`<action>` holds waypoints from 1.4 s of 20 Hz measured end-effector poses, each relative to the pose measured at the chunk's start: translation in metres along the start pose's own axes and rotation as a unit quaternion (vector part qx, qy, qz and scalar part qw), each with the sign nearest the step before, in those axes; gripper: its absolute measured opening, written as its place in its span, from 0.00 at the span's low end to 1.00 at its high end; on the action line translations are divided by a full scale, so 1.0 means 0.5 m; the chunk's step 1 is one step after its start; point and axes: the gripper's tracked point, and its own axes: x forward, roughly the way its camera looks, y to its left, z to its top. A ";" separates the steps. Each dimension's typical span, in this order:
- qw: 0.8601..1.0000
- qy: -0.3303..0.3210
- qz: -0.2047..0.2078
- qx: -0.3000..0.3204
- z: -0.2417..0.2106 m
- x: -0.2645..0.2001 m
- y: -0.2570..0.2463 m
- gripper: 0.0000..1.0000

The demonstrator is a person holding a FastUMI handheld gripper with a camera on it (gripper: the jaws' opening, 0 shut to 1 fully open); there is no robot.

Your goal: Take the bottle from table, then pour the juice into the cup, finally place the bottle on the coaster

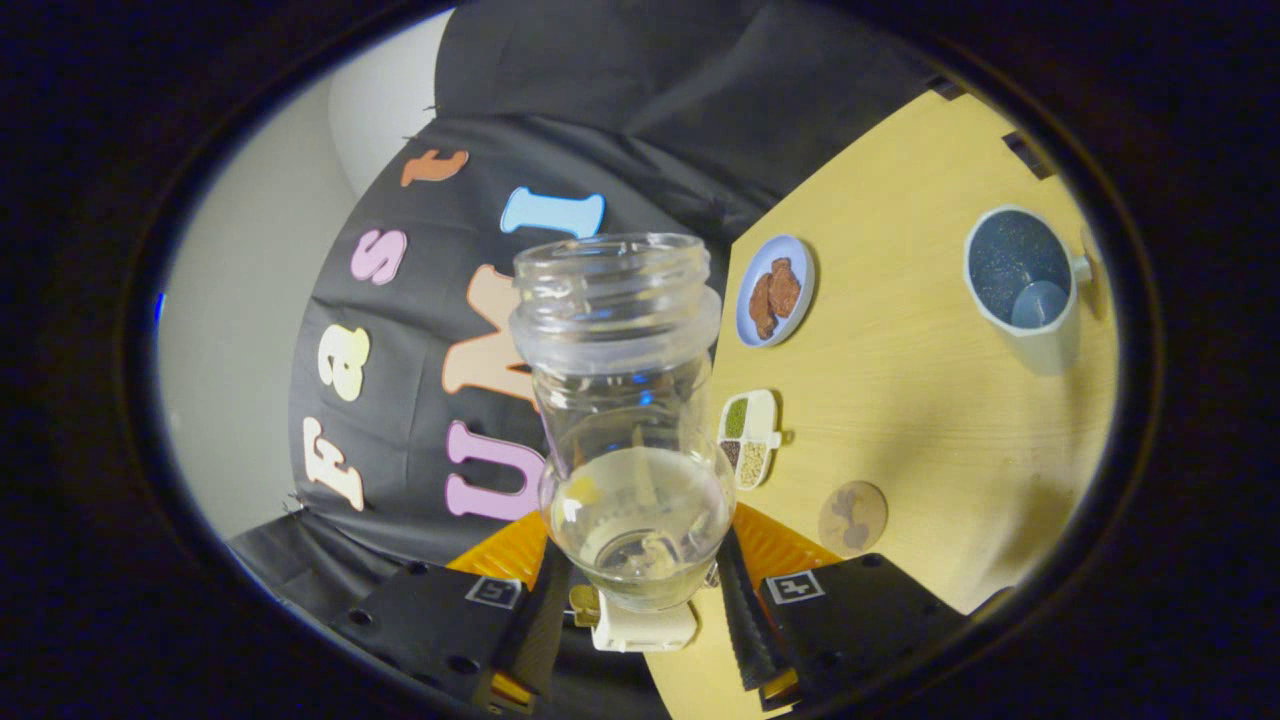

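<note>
Fingers (640,585) clamped on the clear bottle (630,420), one on each side of its lower body, mouth open and pointing away. A little pale juice (640,500) pooled inside. Bottle held up off the wooden tabletop (900,380), view rolled sideways. Beyond: grey cup (1025,285), round coaster (852,518), blue plate (775,290) with brown snacks, small divided dish (750,437).

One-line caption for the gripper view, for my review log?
Gripper shut on a clear open bottle, lifted and tilted over the table, with the cup and coaster beyond.
</note>
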 end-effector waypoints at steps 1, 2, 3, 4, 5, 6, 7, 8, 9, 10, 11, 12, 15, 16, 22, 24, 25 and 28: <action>1.000 -0.005 0.003 0.011 0.010 0.001 0.001 0.73; 1.000 -0.010 0.005 0.021 0.020 0.002 0.002 0.73; 0.999 -0.014 0.006 0.030 0.028 0.003 0.004 0.73; 0.999 -0.017 0.007 0.037 0.033 0.004 0.002 0.73; 0.999 -0.020 0.008 0.043 0.038 0.005 0.001 0.73; 0.998 -0.021 0.009 0.050 0.042 0.007 0.001 0.73; 0.998 -0.022 0.011 0.057 0.044 0.009 0.003 0.73; 0.998 -0.024 0.013 0.064 0.048 0.008 0.004 0.73; 0.997 -0.026 0.015 0.072 0.051 0.009 0.006 0.73; 0.996 -0.029 0.019 0.082 0.058 0.009 0.006 0.73; 0.995 -0.031 0.021 0.092 0.061 0.011 0.008 0.73; 0.994 -0.034 0.023 0.101 0.064 0.014 0.008 0.73; 0.991 -0.045 0.029 0.122 0.077 0.012 0.008 0.73; 0.990 -0.049 0.032 0.128 0.082 0.012 0.009 0.73; 0.985 -0.066 0.040 0.158 0.106 0.012 0.011 0.73; 0.983 -0.068 0.043 0.166 0.113 0.012 0.011 0.73; 0.981 -0.070 0.045 0.173 0.113 0.016 0.016 0.73; 0.977 -0.078 0.050 0.191 0.122 0.021 0.018 0.73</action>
